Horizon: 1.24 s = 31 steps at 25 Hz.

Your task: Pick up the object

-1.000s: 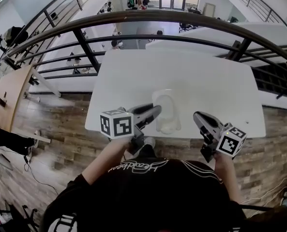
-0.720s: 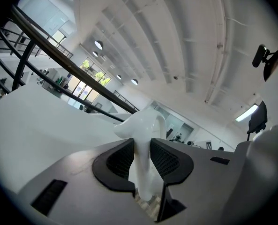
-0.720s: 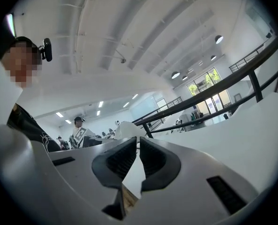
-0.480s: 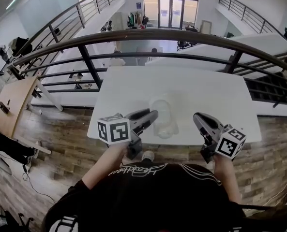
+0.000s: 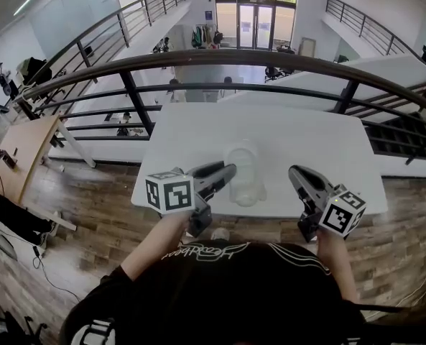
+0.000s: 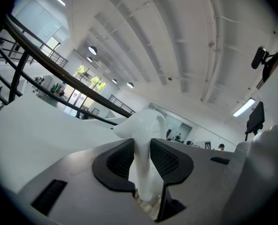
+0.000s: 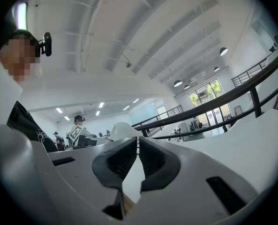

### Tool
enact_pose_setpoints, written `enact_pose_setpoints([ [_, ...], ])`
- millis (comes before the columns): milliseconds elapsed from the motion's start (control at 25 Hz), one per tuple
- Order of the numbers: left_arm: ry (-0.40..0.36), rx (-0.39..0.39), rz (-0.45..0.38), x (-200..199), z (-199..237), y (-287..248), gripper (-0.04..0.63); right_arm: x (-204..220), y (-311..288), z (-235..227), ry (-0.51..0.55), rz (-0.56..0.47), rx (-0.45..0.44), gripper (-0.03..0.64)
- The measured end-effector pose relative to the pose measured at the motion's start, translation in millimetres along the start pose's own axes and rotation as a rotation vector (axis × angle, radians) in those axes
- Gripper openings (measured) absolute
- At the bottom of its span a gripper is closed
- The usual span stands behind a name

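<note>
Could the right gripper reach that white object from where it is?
Probably yes: only bare table lies between the right gripper and the white object, which the left gripper clamps from the other side. The right jaws, nearly closed, must open first.

Left tongs (image 5: 229, 171) clamped, right tongs (image 5: 296, 174) closed empty, both held forward

A white table (image 5: 306, 135) stands on wood-plank flooring (image 5: 90, 185) beside a dark metal railing (image 5: 198, 55)
</note>
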<state>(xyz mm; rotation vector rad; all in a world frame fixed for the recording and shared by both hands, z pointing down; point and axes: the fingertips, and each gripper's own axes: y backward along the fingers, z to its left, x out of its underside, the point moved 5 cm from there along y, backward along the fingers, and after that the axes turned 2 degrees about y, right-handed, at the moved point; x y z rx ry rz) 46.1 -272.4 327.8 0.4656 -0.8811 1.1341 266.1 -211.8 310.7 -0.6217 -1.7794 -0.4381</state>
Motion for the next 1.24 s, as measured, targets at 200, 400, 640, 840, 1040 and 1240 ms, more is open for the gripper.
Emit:
enact_pose_setpoints([
  [200,-0.003,-0.002,-0.001,-2.5,-6.5,0.9,0.115,-1.9,2.3,4.5,0.01,0.011,-0.009,0.024],
  [400,0.006,-0.003,0.0,-1.8,-7.4,-0.7,0.115,-0.3,1.1,5.6,0.009,0.024,-0.016,0.021],
  [640,0.023,-0.004,-0.004,3.5,-2.2,-0.5,0.115,4.9,-2.2,5.4,0.0,0.041,-0.011,0.021],
  [840,0.04,-0.003,0.004,9.7,0.6,-1.4,0.115,7.2,0.0,6.1,0.0,0.054,0.002,0.021],
  [1040,0.048,0.007,0.007,18.1,4.7,-6.6,0.115,14.8,2.5,2.2,0.001,0.06,0.015,0.021],
  [1240,0.051,0.013,0.007,17.9,12.2,-6.6,0.115,21.0,0.1,-0.9,-0.005,0.054,0.024,0.021],
])
